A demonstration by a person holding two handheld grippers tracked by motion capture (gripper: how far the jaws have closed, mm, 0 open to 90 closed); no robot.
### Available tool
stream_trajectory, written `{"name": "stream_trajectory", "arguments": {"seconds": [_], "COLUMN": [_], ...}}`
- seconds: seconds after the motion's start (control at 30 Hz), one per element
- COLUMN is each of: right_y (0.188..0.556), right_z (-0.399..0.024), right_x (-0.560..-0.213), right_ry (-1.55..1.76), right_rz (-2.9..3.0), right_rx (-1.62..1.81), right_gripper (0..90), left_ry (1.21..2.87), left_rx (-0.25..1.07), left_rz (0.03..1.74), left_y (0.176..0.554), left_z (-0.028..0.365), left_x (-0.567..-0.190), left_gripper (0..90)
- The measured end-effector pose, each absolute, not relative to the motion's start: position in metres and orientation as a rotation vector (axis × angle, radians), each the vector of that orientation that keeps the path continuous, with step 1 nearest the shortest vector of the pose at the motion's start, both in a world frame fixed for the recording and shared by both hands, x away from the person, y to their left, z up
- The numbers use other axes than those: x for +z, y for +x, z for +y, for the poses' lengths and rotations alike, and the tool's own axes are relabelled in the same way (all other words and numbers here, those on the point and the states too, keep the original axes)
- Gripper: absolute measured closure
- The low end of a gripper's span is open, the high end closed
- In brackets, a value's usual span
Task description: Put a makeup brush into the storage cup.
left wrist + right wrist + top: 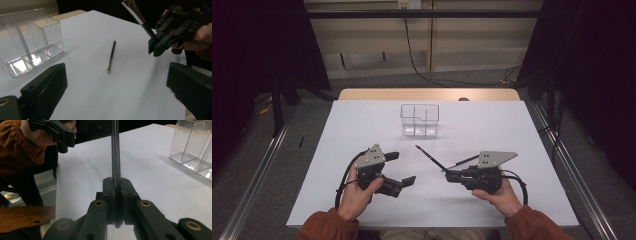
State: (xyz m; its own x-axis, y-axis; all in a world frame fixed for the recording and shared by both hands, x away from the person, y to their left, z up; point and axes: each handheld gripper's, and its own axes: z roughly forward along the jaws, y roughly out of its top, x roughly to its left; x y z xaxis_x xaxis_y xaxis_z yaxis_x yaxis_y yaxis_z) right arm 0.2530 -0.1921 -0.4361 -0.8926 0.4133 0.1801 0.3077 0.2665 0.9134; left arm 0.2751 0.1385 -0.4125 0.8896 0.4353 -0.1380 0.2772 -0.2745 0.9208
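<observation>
I aim for the clear plastic three-compartment organizer (420, 120) toward the white table's (362, 125) far edge. My right claw (450, 174) clamps one thin black brush (462, 162); the left claw (403, 169) gapes, empty, near the second brush (429, 156).

White table (362, 120), grey carpet floor (312, 130), beige wall (472, 45), black curtains (602, 75).

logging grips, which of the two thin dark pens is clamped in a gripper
The thin dark pen in the right gripper, jaws shut on it. The other thin dark pen lies free on the white table.
</observation>
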Motion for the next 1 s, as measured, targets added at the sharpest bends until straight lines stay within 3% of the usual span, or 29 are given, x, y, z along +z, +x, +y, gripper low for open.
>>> {"name": "stream_trajectory", "arguments": {"seconds": [0.73, 1.0], "right_y": [0.253, 0.253], "right_z": [-0.188, -0.186], "right_x": [-0.438, -0.438], "right_ry": [0.676, 0.664], "right_rz": [2.454, 2.461], "right_rx": [1.731, 1.726], "right_gripper": [84.3, 84.3], "left_ry": [1.834, 1.822], "left_rx": [0.149, 0.16], "left_rz": [0.481, 0.49], "left_y": [0.273, 0.275], "left_z": [0.115, 0.11], "left_x": [-0.409, -0.409], "left_gripper": [4.1, 19.6]}}
